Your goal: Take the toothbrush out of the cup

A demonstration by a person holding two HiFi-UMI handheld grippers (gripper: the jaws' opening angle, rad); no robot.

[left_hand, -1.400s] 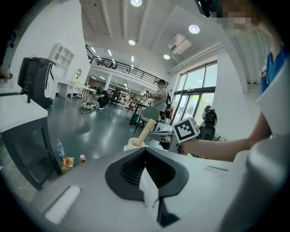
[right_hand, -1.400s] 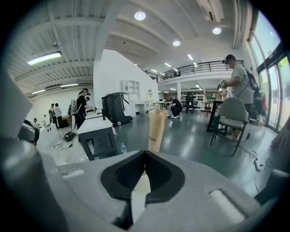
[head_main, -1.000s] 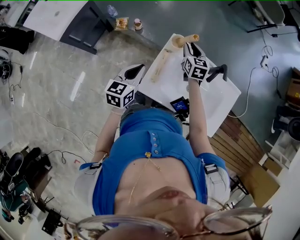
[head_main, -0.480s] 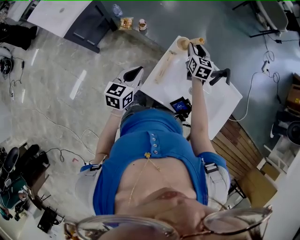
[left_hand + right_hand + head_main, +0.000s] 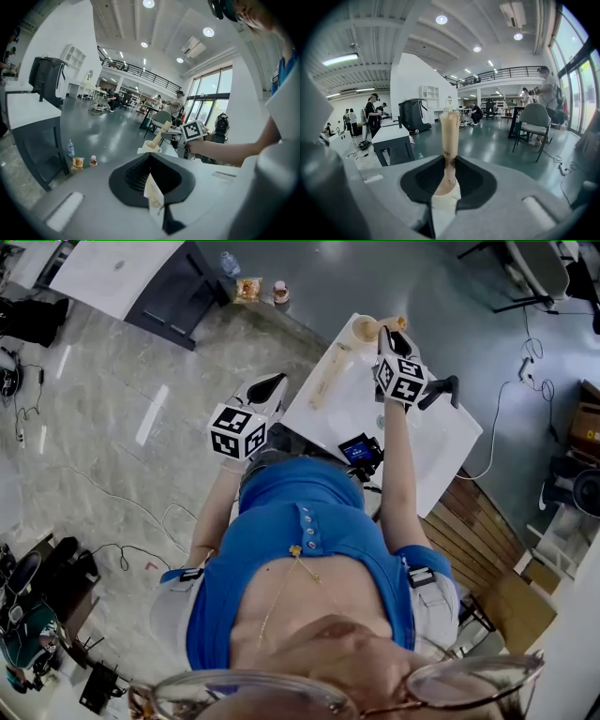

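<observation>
A white cup (image 5: 362, 330) stands at the far corner of the white table (image 5: 441, 442). From it a bamboo toothbrush (image 5: 393, 323) leans to the right. My right gripper (image 5: 384, 335) reaches over the cup. In the right gripper view the toothbrush handle (image 5: 450, 133) rises out of the cup (image 5: 444, 208) between the jaws of my right gripper (image 5: 446, 164). The jaws have just been closing and now press on the handle. My left gripper (image 5: 269, 382) hovers left of the table, shut on nothing. From the left gripper (image 5: 151, 161) I see the cup (image 5: 151, 146) and toothbrush (image 5: 162, 131) ahead.
A long bamboo case (image 5: 323, 374) lies on the table beside the cup. A black handled tool (image 5: 439, 387) rests behind the right gripper, and a small black device (image 5: 359, 449) sits at the table's near edge. A dark desk (image 5: 155, 287) and small bottles (image 5: 249, 287) stand farther off.
The right gripper has stayed at the cup with the toothbrush at its jaws. The left gripper has kept still. Only the head view has shifted slightly.
</observation>
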